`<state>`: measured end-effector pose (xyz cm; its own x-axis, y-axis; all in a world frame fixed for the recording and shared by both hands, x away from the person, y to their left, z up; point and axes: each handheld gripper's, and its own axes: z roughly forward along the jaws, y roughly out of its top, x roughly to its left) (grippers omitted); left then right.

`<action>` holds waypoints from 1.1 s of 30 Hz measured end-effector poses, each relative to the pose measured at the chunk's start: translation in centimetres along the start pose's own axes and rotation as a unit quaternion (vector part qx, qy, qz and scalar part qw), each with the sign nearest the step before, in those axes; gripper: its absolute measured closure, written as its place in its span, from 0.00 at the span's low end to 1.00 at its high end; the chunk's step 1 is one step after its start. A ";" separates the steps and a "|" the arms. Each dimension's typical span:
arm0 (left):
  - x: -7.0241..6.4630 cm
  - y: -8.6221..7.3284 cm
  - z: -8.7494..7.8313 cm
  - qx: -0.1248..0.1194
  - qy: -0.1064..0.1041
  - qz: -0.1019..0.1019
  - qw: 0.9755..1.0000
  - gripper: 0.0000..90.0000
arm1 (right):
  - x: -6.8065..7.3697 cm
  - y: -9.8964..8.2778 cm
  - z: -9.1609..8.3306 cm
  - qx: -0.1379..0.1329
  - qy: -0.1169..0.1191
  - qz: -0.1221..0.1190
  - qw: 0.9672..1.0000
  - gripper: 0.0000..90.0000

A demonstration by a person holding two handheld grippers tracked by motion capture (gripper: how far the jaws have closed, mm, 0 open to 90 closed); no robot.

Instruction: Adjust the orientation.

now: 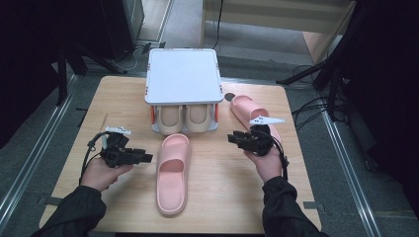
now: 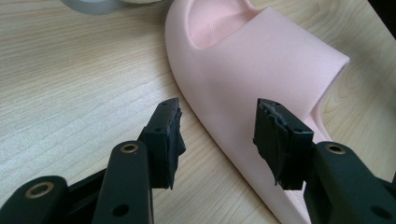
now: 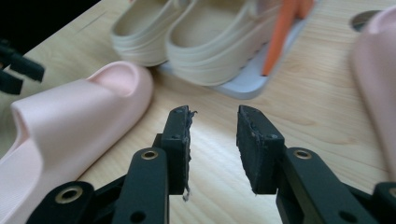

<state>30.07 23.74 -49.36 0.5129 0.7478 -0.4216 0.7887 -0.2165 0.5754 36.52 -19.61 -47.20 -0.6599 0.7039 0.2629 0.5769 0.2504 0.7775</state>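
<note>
While I look down from the high view, my left gripper sits low at the table's left, held in an upturned palm with the forearm coming in from the bottom edge, jaws pointing right toward the pale pink foam slide slipper lying lengthwise mid-table. My right gripper is held at the right, jaws pointing left, hand cupped beneath it, just in front of a second pink foam slipper. A grey two-tier shoe rack stands at the far edge with a pair of beige slippers on its lower shelf.

In the left gripper view, the jaws stand apart and grip nothing; the near pink slipper lies just ahead of them on the light wooden tabletop.

In the right gripper view, the jaws are parted and empty above bare wood, between the two pink slippers.
</note>
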 end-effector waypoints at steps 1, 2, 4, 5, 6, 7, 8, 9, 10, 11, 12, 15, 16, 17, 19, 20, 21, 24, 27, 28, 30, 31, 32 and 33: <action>0.0 0.0 0.0 0.000 0.000 0.000 1.000 0.56 | -0.4 0.0 -0.2 -0.001 -0.004 0.005 1.000 0.73; 0.0 0.0 0.0 0.001 0.000 0.000 1.000 0.56 | -0.9 0.0 -0.3 -0.004 -0.008 0.006 1.000 0.73; 0.0 0.0 -0.1 0.001 0.000 -0.001 1.000 0.56 | -2.2 0.0 -0.4 0.006 -0.019 0.018 1.000 0.73; 0.0 0.0 -0.1 0.001 0.000 -0.001 1.000 0.56 | -2.2 0.0 -0.4 0.006 -0.019 0.018 1.000 0.73; 0.0 0.0 -0.1 0.001 0.001 -0.001 1.000 0.56 | -2.6 0.0 -0.5 0.006 -0.024 0.019 1.000 0.73; 0.0 0.0 -0.1 0.001 0.000 -0.001 1.000 0.55 | -3.1 0.0 -0.5 0.006 -0.026 0.022 0.999 0.73; 0.0 -0.1 -0.1 0.001 -0.001 -0.001 1.000 0.55 | -3.5 0.0 -0.6 0.005 -0.029 0.025 0.999 0.73; 0.0 -0.1 -0.1 0.001 -0.003 -0.002 1.000 0.55 | -4.0 0.0 -0.7 0.001 -0.028 0.032 0.999 0.73; 0.0 -0.1 -0.1 0.001 -0.007 -0.003 1.000 0.54 | -4.5 0.0 -0.7 -0.003 -0.021 0.043 0.999 0.73; -0.1 -0.1 0.0 0.001 -0.011 -0.002 1.000 0.54 | -5.0 0.1 -0.7 -0.007 -0.015 0.054 0.998 0.73; -0.2 -0.2 0.0 0.000 -0.011 -0.002 1.000 0.53 | -5.4 0.2 -0.7 -0.008 -0.017 0.055 0.998 0.73; -0.5 -0.3 0.0 0.002 -0.013 0.005 1.000 0.53 | -6.6 0.5 -0.4 -0.002 -0.032 0.051 0.998 0.72; -0.6 -0.4 0.0 0.003 -0.011 0.005 1.000 0.53 | -6.9 0.5 -0.2 -0.001 -0.035 0.053 0.998 0.71; -0.7 -0.4 0.0 0.003 -0.012 0.004 1.000 0.53 | -7.3 0.5 -0.1 0.001 -0.037 0.055 0.998 0.70; -0.8 -0.6 -0.1 -0.001 -0.011 0.005 1.000 0.53 | -7.8 0.5 0.2 0.000 -0.043 0.056 0.998 0.68; -0.8 -0.7 -0.3 -0.002 -0.011 0.008 1.000 0.53 | -8.1 0.6 0.3 0.006 -0.046 0.055 0.997 0.68; -0.9 -0.8 -0.4 -0.006 -0.012 0.006 1.000 0.53 | -8.3 0.8 0.5 0.012 -0.050 0.050 0.997 0.68; -0.9 -1.1 -0.8 -0.011 -0.010 0.008 1.000 0.53 | -8.8 1.3 0.8 0.020 -0.068 0.037 0.997 0.67; -0.9 -1.5 -1.2 -0.014 -0.008 0.003 1.000 0.53 | -9.3 1.5 1.1 0.025 -0.081 0.036 0.996 0.64; -0.8 -1.6 -1.3 -0.015 -0.005 0.001 1.000 0.53 | -9.5 1.5 1.3 0.026 -0.082 0.036 0.996 0.63; -0.7 -1.8 -1.5 -0.016 -0.005 -0.001 1.000 0.53 | -9.8 1.6 1.8 0.024 -0.089 0.035 0.995 0.63; -0.7 -1.9 -1.6 -0.017 -0.003 -0.003 1.000 0.53 | -9.9 1.6 2.0 0.023 -0.089 0.037 0.995 0.63; -0.7 -2.0 -1.7 -0.017 -0.002 -0.005 1.000 0.53 | -10.0 1.6 2.3 0.026 -0.090 0.041 0.995 0.63; -0.6 -2.2 -1.8 -0.017 -0.002 -0.006 1.000 0.53 | -10.1 1.8 2.7 0.037 -0.092 0.047 0.994 0.63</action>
<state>27.41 24.85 -49.10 0.5048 0.7480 -0.4310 0.7826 -0.1858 0.5942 45.49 -24.49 -50.02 -0.5068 0.8341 0.2178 0.6695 0.2217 0.7090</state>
